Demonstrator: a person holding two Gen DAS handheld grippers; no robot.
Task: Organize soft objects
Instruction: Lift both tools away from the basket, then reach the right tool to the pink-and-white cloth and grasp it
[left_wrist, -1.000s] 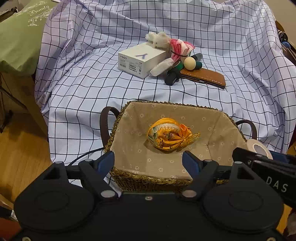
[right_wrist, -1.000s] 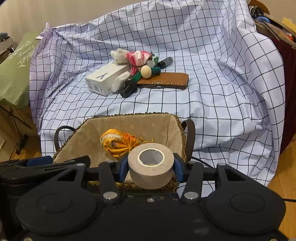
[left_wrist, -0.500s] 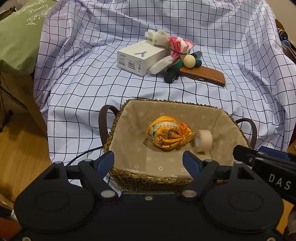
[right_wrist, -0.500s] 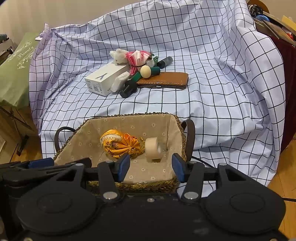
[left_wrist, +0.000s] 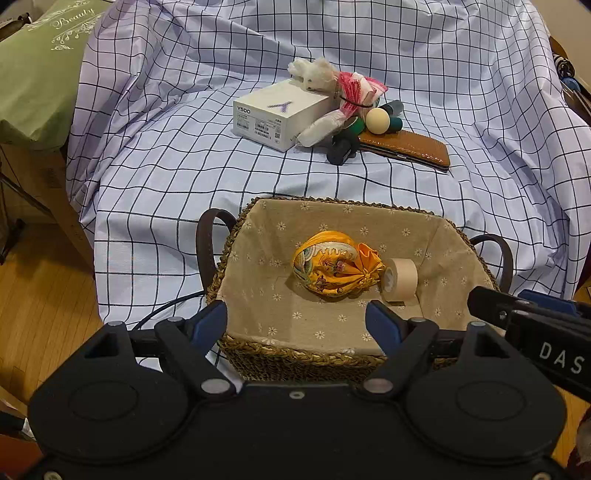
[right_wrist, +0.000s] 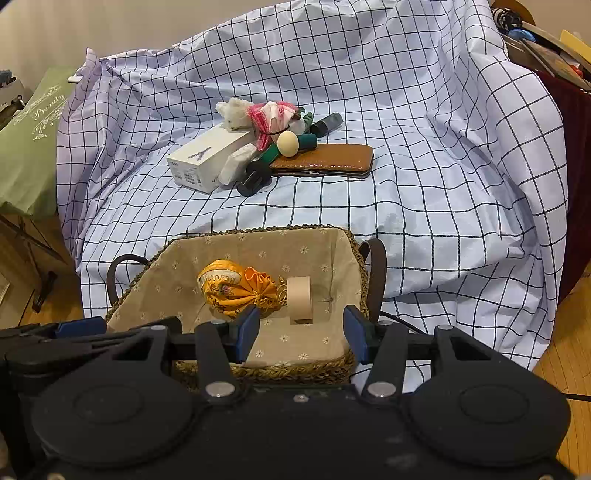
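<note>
A woven basket (left_wrist: 295, 356) with a flowered beige lining sits on the checked sheet (left_wrist: 184, 166) at its near edge. Inside lie an orange drawstring pouch (left_wrist: 332, 267) and, just right of it, a beige tape roll (left_wrist: 400, 275) standing on its edge. My left gripper (left_wrist: 297, 325) hovers over the basket's near rim, open and holding nothing. My right gripper (right_wrist: 301, 328) hangs above the same rim, open, with the tape roll (right_wrist: 299, 299) lying free in the basket beyond it. The pouch (right_wrist: 236, 291) shows left of the roll in the right wrist view.
Farther back on the sheet is a pile: a white box (left_wrist: 280, 112), a white plush toy (left_wrist: 316, 74), a pink cloth bundle (left_wrist: 354, 88), a cream ball (left_wrist: 377, 121), dark green handles and a brown wallet (left_wrist: 406, 147). A green cushion (left_wrist: 33, 74) lies left, above wooden floor.
The tape roll left my right gripper, dropped into the basket and came to rest beside the orange pouch. Neither gripper has shifted.
</note>
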